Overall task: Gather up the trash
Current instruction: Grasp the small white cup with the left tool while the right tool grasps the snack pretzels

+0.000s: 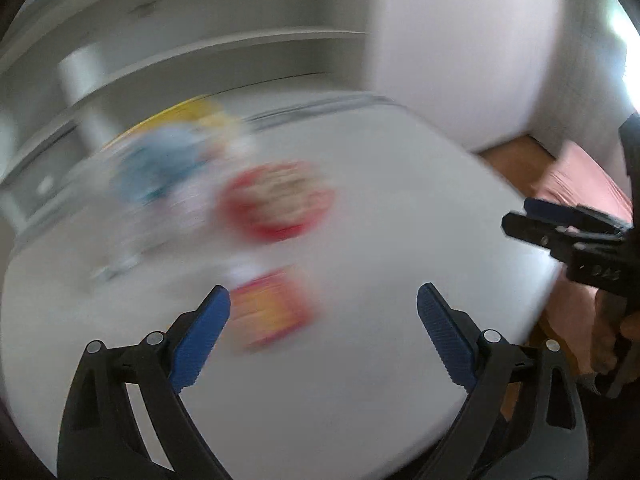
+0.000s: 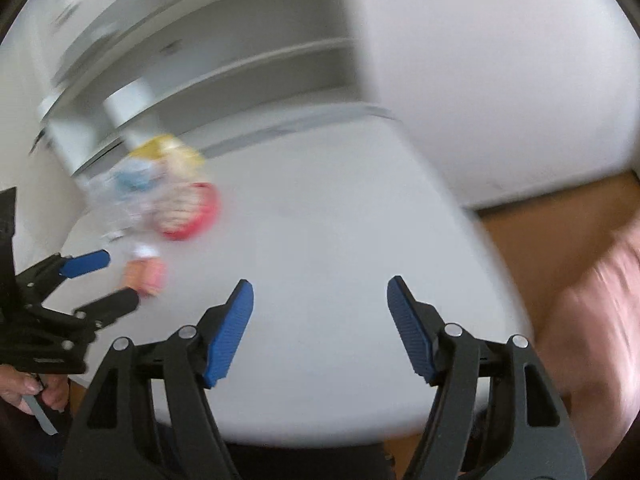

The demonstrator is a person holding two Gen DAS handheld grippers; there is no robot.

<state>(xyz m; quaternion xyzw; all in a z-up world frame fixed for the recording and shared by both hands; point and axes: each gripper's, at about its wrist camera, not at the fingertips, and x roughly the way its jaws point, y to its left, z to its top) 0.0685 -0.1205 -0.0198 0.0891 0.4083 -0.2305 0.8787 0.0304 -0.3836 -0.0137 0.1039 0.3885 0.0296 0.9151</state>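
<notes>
White table (image 1: 360, 360): near and right-hand stretch bare, free passage for either gripper above it. Trash bunched at far left – red round lid (image 1: 276, 200), orange-red packet (image 1: 268, 316), blurred clear, blue and yellow wrappers (image 1: 160, 168) – blocks that corner; shelf unit (image 1: 200, 52) close behind, white wall (image 1: 460, 60) at far right. Off the right edge, wood floor (image 2: 560, 220) and pink cloth (image 2: 592, 320)

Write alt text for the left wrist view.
The open left tool hangs empty over a white table strewn with blurred trash: a red round lid, a small red-yellow packet, a bluish wrapper. The right tool enters at right.
</notes>
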